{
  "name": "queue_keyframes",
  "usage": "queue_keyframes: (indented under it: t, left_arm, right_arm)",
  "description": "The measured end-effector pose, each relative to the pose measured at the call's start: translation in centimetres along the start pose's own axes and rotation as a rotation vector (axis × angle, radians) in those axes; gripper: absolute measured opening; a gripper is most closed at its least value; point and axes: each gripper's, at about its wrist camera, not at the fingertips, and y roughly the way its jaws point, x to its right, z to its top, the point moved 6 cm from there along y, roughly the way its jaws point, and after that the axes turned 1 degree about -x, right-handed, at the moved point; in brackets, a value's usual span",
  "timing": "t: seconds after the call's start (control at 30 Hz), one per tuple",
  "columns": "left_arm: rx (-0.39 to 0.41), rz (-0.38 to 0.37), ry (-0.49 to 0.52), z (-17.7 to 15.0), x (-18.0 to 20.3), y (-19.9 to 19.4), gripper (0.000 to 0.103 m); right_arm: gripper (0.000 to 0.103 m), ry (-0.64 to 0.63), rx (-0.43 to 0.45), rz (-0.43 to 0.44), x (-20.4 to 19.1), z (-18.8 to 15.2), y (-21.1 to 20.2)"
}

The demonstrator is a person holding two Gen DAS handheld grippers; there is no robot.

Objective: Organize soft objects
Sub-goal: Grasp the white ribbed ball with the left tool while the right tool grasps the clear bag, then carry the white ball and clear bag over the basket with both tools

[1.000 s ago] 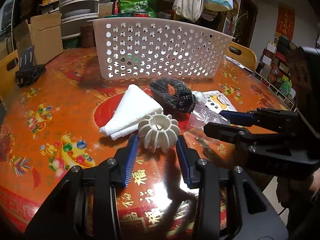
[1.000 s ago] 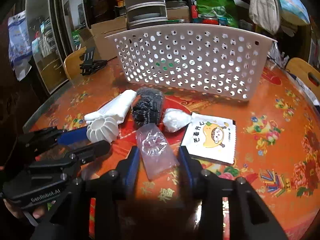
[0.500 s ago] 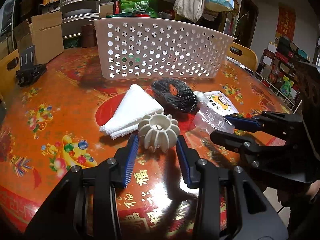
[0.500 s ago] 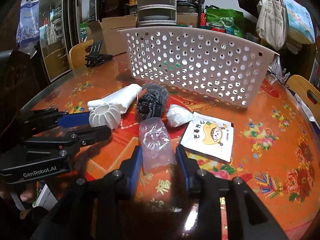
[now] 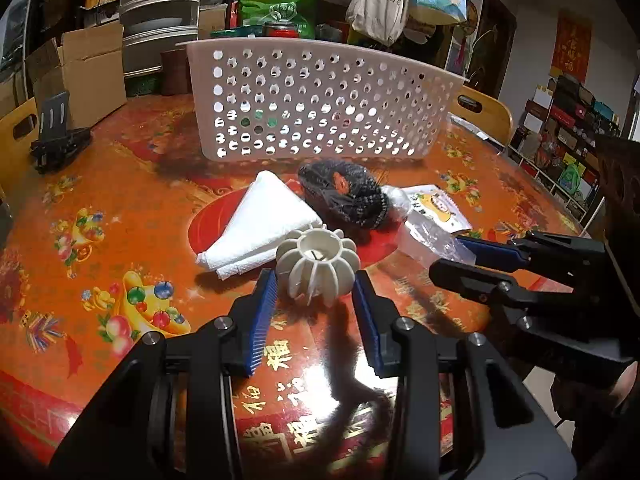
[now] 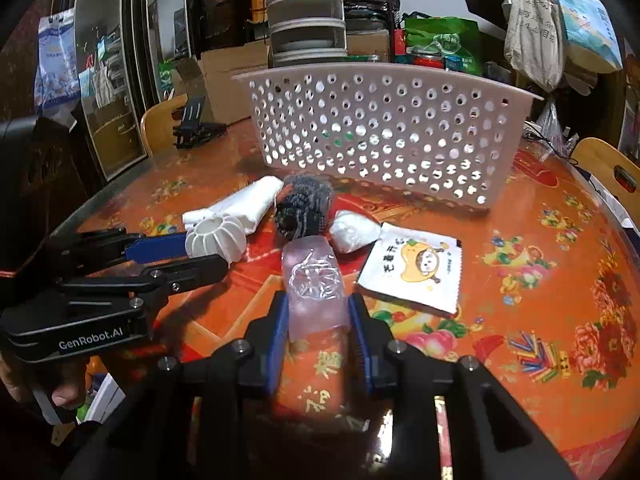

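Note:
A white ribbed ball (image 5: pixel 316 268) rests on the table with my left gripper (image 5: pixel 314 280) shut on it, blue pads touching both sides. My right gripper (image 6: pixel 316 308) is closing its jaws on a clear plastic pouch (image 6: pixel 314 280), whose edges meet both pads. Behind them lie a folded white cloth (image 5: pixel 260 220), a dark knitted bundle (image 5: pixel 344 196), a small white bag (image 6: pixel 354 232) and a cartoon sachet (image 6: pixel 416 268). The white perforated basket (image 5: pixel 320 100) stands upright at the back. From the right wrist view, the left gripper (image 6: pixel 208 254) holds the ball (image 6: pixel 216 240) at left.
The round table (image 5: pixel 120 200) has an orange and red patterned cover. A black folding stand (image 5: pixel 56 140) sits at its far left edge. Wooden chair backs (image 5: pixel 484 112) rise behind the table, with cardboard boxes and hanging bags beyond.
The right gripper's jaws have drawn in around the clear pouch and the gripper shifted slightly. The left gripper and the ribbed ball have stayed put.

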Motion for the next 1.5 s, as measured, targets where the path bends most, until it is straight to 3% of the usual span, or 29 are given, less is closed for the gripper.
queue_keyframes:
  t: [0.5, 0.83, 1.23, 1.5]
  left_arm:
    - [0.072, -0.002, 0.012, 2.6, 0.2, -3.2, 0.035]
    - [0.131, 0.002, 0.019, 6.0, 0.1, -5.2, 0.035]
    - [0.192, 0.001, 0.031, 13.3, -0.5, -6.7, 0.035]
    - [0.179, -0.013, 0.029, 19.9, -0.6, -5.6, 0.035]
  right_arm:
    - [0.029, 0.026, 0.089, -0.013, 1.6, 2.5, -4.2]
    - [0.029, 0.001, 0.137, -0.029, 1.8, 5.2, -6.0]
    - [0.029, 0.014, 0.202, -0.053, 4.8, 11.2, -8.0]
    - [0.029, 0.029, 0.174, -0.047, 7.1, 16.2, -6.6]
